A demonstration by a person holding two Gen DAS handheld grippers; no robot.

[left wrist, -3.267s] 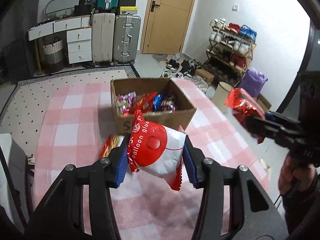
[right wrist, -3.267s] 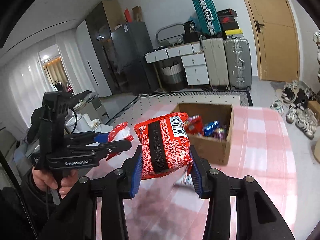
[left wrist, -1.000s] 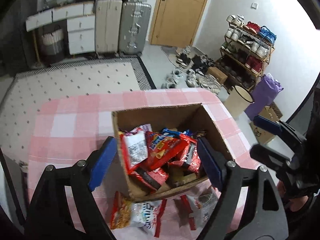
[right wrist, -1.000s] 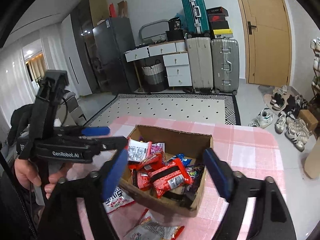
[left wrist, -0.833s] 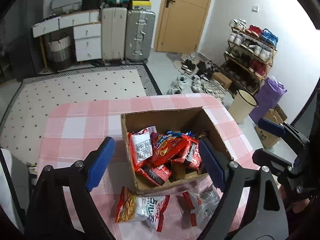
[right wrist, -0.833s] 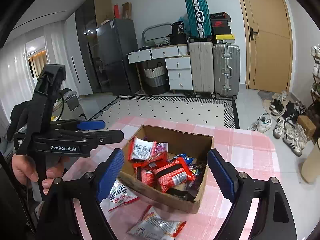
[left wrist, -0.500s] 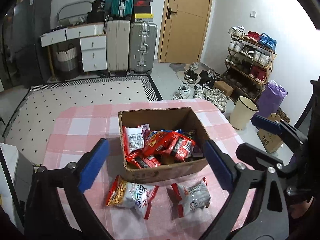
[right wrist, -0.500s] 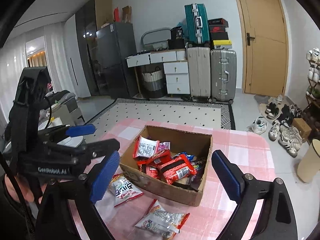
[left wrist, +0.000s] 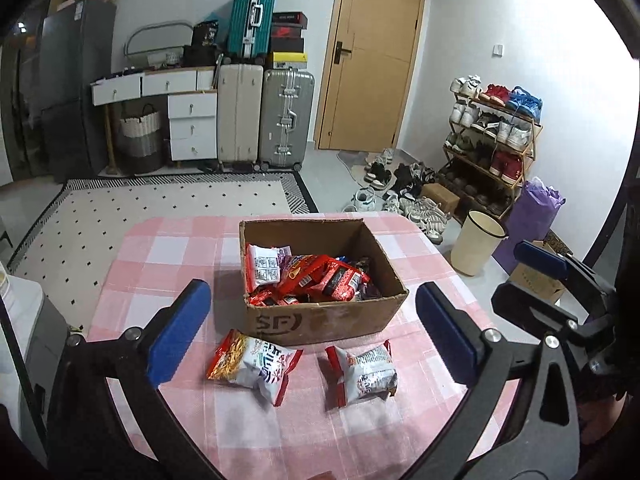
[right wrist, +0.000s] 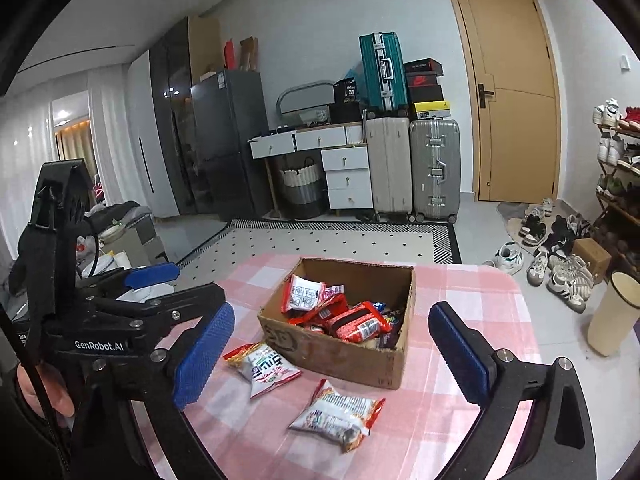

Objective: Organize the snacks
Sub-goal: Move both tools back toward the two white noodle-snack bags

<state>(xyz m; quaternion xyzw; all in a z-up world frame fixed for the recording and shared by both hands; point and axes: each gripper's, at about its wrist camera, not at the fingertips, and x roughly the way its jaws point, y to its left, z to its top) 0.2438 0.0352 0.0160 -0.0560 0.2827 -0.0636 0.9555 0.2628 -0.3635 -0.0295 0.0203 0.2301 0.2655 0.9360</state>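
The cardboard box (left wrist: 324, 320) sits mid-table on the pink checked cloth (left wrist: 168, 264), open top, packed w/ red and white snack packs. Cloth runs bare on the box's left and behind it to the far edge; the right table edge drops to floor near a cream bin (left wrist: 476, 246).

Two loose packs lie just in front of the box, apart from each other: a noodle pack (left wrist: 252, 364) on the left, touching or nearly touching the box front, and a white-red pack (left wrist: 364, 372) on the right.

Left gripper (left wrist: 316, 336) is tilted down at the packs, jaws just been opening, now wide, nothing between the pads. Right gripper (right wrist: 332, 356) likewise: jaws just been opening, wide, empty, angled down over the table's near side. A hand (right wrist: 44, 392) grips the left tool's handle.
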